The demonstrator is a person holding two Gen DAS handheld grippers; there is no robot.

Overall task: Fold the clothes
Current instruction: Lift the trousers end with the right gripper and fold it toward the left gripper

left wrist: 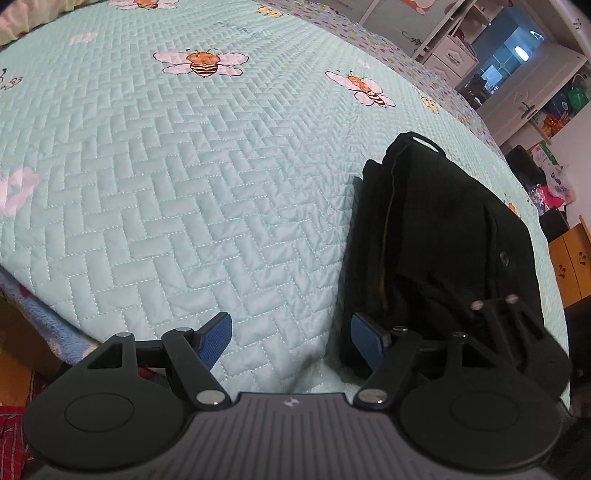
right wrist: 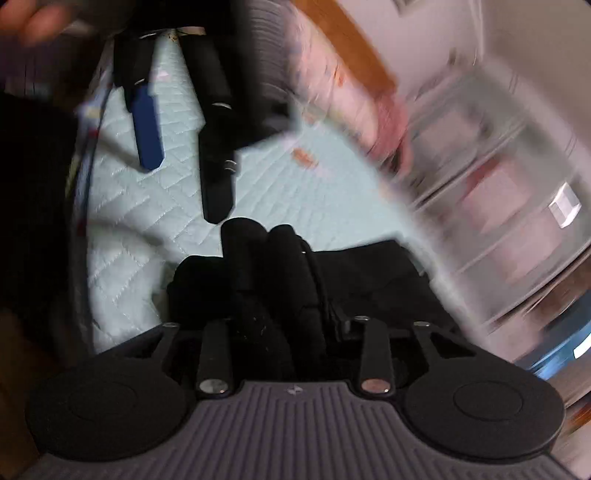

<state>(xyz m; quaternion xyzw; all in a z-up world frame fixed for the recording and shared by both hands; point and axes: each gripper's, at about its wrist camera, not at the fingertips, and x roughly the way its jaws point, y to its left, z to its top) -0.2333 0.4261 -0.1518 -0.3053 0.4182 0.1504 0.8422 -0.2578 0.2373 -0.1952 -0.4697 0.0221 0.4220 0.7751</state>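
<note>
Garment [left wrist: 443,221], black and folded into a thick oblong bundle, is seen lying on the mint quilt [left wrist: 184,184] twd the right of the left wrist view, its long side running away from the camera. A small round button [left wrist: 504,257] is visible on its right half, and a white tab [left wrist: 424,142] at the far end. The quilt is stitched in a herringbone pattern and printed w/ bee motifs [left wrist: 201,62].

The left gripper [left wrist: 291,332] is held over bare quilt just beside the bundle's near left corner. Its blue pads [left wrist: 218,332] are spread wide, w/ nothing but quilt betw them; the right-hand pad sits at the cloth's edge, contact not clear.

In the right wrist view, heavily blurred, the right gripper [right wrist: 262,236] is pointed across the bundle's near end. Its two dark fingers [right wrist: 240,258] are seen close together amid bunched black fabric. Whether cloth is pinched or merely lying around them cannot be told, since fingers and cloth are both black and smeared.

In that view the other gripper's fingers are seen coming down from the top, above the quilt, and a blurred hand [right wrist: 37,18] appears at the top left corner.

Beyond the bed, white cabinets [left wrist: 450,55] are seen at upper right of the left wrist view, and orange wooden furniture [left wrist: 572,258] at the right edge.
</note>
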